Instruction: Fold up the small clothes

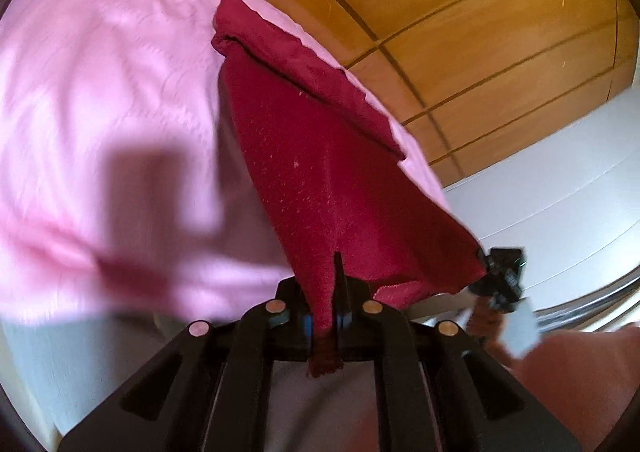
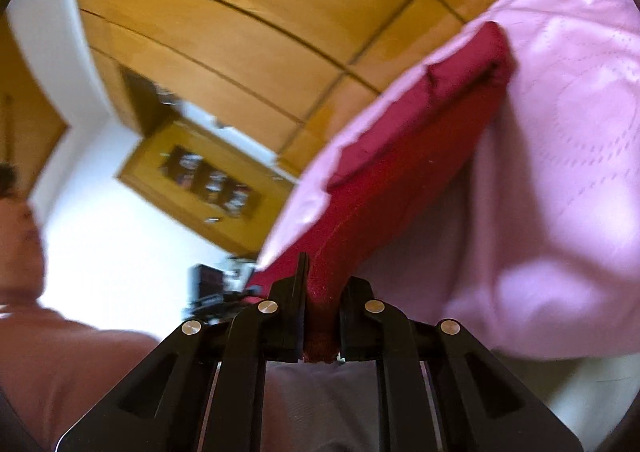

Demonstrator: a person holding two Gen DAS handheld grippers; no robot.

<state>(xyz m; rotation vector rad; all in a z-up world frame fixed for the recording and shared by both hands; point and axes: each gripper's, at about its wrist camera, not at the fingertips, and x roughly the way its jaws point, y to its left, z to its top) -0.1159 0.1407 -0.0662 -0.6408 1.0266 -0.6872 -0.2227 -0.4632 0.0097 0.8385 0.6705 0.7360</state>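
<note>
A dark red cloth [image 1: 320,171] is lifted off the pink bedsheet [image 1: 100,91] at its near edge, while its far folded end still lies on the sheet. My left gripper [image 1: 334,292] is shut on one near corner, with a strip of cloth hanging out behind the jaws. The right gripper [image 1: 500,276] shows in the left wrist view at the other corner. In the right wrist view my right gripper [image 2: 320,292] is shut on the red cloth [image 2: 400,179], which stretches away over the pink sheet [image 2: 560,131].
A wooden wardrobe wall [image 1: 460,11] stands behind the bed, beside a white wall [image 1: 560,179]. A wooden shelf unit [image 2: 208,179] hangs on the white wall. A person in a reddish top [image 2: 60,352] is close at the left.
</note>
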